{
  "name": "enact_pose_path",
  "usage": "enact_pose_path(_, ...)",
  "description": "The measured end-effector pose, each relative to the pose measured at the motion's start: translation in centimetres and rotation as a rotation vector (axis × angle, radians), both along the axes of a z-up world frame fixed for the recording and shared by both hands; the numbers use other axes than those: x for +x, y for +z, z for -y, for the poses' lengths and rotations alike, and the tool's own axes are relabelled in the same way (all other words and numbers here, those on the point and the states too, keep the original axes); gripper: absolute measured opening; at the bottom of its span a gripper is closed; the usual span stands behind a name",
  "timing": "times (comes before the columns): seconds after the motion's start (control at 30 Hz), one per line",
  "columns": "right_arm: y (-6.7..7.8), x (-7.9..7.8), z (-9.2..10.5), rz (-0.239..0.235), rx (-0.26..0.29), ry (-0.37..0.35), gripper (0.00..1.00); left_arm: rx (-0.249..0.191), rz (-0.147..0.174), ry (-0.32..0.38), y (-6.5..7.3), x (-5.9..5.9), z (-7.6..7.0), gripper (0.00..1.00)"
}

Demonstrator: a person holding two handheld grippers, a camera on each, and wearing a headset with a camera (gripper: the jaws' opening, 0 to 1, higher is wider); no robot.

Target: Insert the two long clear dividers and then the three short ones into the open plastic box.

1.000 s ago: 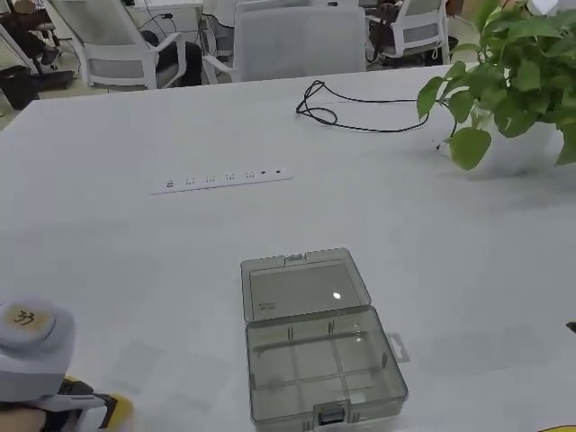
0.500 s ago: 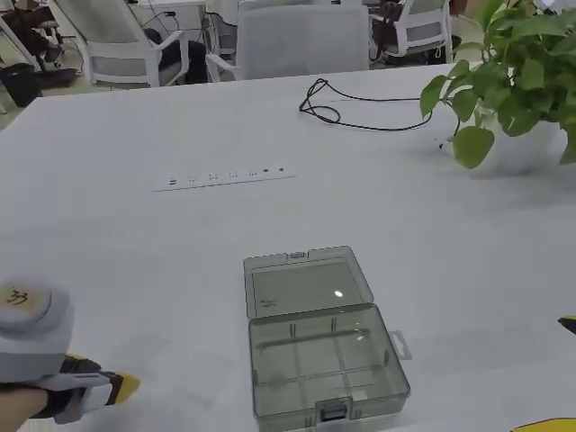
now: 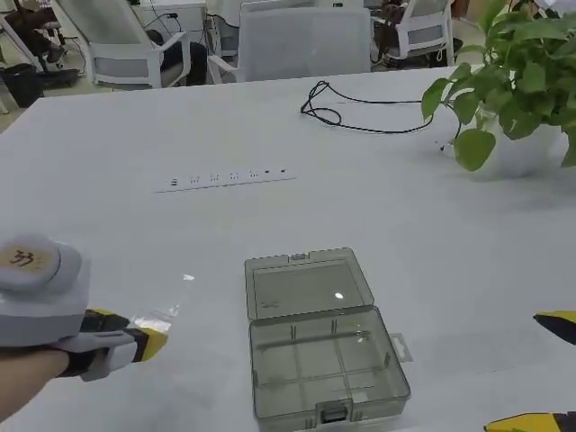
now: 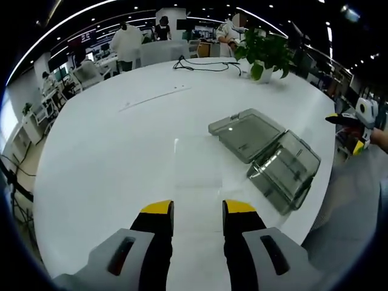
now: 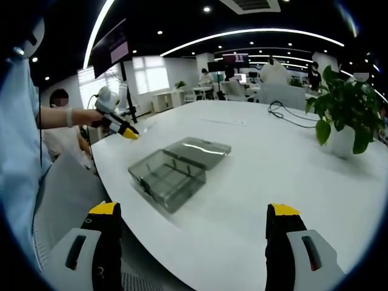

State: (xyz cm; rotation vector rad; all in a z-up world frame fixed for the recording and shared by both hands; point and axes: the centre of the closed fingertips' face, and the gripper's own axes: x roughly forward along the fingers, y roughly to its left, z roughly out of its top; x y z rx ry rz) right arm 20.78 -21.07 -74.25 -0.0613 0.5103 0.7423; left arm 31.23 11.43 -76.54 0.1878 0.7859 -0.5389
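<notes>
one smoky clear plastic box [image 3: 288,409] sits open on the white table [image 3: 405,207], near the front edge and about midway between the two grippers. its one lid [image 3: 308,284] lies folded back flat on the far side, and one latch tab shows on the front wall. clear partition lines cross the base, but how many dividers stand in there i cannot tell.

the left gripper [image 3: 148,344] hovers over the table well left of the box, a hand around its body. in the left gripper view its two yellow-tipped jaws are drawn fairly close, and one clear divider [image 4: 197,176] runs forward from the gap between them, seemingly pinched by its side edges. in the head view that piece shows as a faint glint just ahead of the jaw tips.

the right gripper [image 5: 194,210] stands with its two jaws spread wide and nothing between them. it is off the table's near right corner, well apart from the box.

further back on the table lie one flat white power strip [image 3: 225,177] and one looped black cable [image 3: 360,112]. one potted plant [image 3: 513,90] stands at the far right. three pale office chairs [image 3: 117,49] line the far edge.
</notes>
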Motion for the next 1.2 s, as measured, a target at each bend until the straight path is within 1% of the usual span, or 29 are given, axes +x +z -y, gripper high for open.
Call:
enact_pose_path(0.07,0.1,0.1,-0.2,0.002,0.006,0.001,1.00,-0.007,-0.003,-0.001,0.1,0.1,0.2,0.30)
enact_pose_path(0.13,0.1,0.1,-0.4,0.002,0.010,0.003,1.00,-0.006,0.005,-0.010,0.1,0.2,0.4,0.30)
enact_pose_path(0.23,0.3,0.4,-0.9,0.008,0.015,0.003,1.00,-0.012,0.008,-0.014,0.1,0.1,0.8,0.30)
enact_pose_path(0.3,0.6,0.7,-1.4,0.015,0.034,-0.002,1.00,-0.015,0.007,-0.018,0.1,-0.1,1.1,0.30)
enact_pose_path(0.33,0.8,0.8,-1.7,0.021,0.045,-0.001,1.00,-0.024,0.015,-0.021,0.3,-0.1,1.4,0.30)
enact_pose_path(0.43,1.3,1.5,-2.6,0.030,0.066,-0.001,1.00,-0.040,0.027,-0.032,0.8,-0.3,2.4,0.30)
enact_pose_path(0.57,2.0,2.7,-4.2,0.046,0.098,-0.006,1.00,-0.070,0.056,-0.049,1.8,-0.2,4.0,0.30)
enact_pose_path(0.6,2.4,3.0,-4.8,0.056,0.118,-0.004,0.99,-0.081,0.069,-0.056,2.1,-0.2,4.6,0.30)
enact_pose_path(0.67,2.9,3.5,-5.5,0.062,0.136,-0.010,0.98,-0.100,0.085,-0.065,2.5,-0.1,5.4,0.30)
enact_pose_path(0.73,3.6,4.1,-6.4,0.071,0.168,-0.010,0.97,-0.115,0.107,-0.075,3.1,-0.1,6.3,0.30)
enact_pose_path(0.8,4.3,4.6,-7.3,0.079,0.200,-0.010,0.94,-0.131,0.120,-0.078,3.5,0.0,7.2,0.30)
enact_pose_path(0.83,4.6,5.0,-7.7,0.076,0.215,-0.022,0.92,-0.149,0.139,-0.077,3.9,0.1,7.7,0.30)
enact_pose_path(0.87,4.8,5.2,-8.0,0.077,0.227,-0.024,0.90,-0.153,0.143,-0.082,4.0,0.1,8.1,0.30)
enact_pose_path(0.93,5.3,5.7,-8.5,0.082,0.254,-0.035,0.89,-0.167,0.167,-0.097,4.6,0.0,9.2,0.30)
enact_pose_path(1.0,5.7,6.1,-9.2,0.085,0.269,-0.035,0.86,-0.180,0.167,-0.102,4.9,0.0,10.0,0.30)
enact_pose_path(1.03,6.1,6.3,-9.7,0.078,0.298,-0.035,0.84,-0.187,0.177,-0.105,5.1,-0.1,10.3,0.30)
enact_pose_path(1.07,6.3,6.3,-10.1,0.071,0.316,-0.029,0.82,-0.193,0.181,-0.104,5.2,-0.1,10.6,0.30)
enact_pose_path(1.1,6.2,6.6,-10.4,0.055,0.319,-0.038,0.81,-0.198,0.182,-0.102,5.3,-0.1,10.8,0.30)
enact_pose_path(1.17,6.3,6.9,-10.7,0.062,0.326,-0.044,0.79,-0.217,0.202,-0.102,5.7,-0.2,11.5,0.30)
enact_pose_path(1.2,6.3,7.2,-10.5,0.061,0.334,-0.057,0.78,-0.219,0.205,-0.106,5.8,-0.3,11.9,0.30)
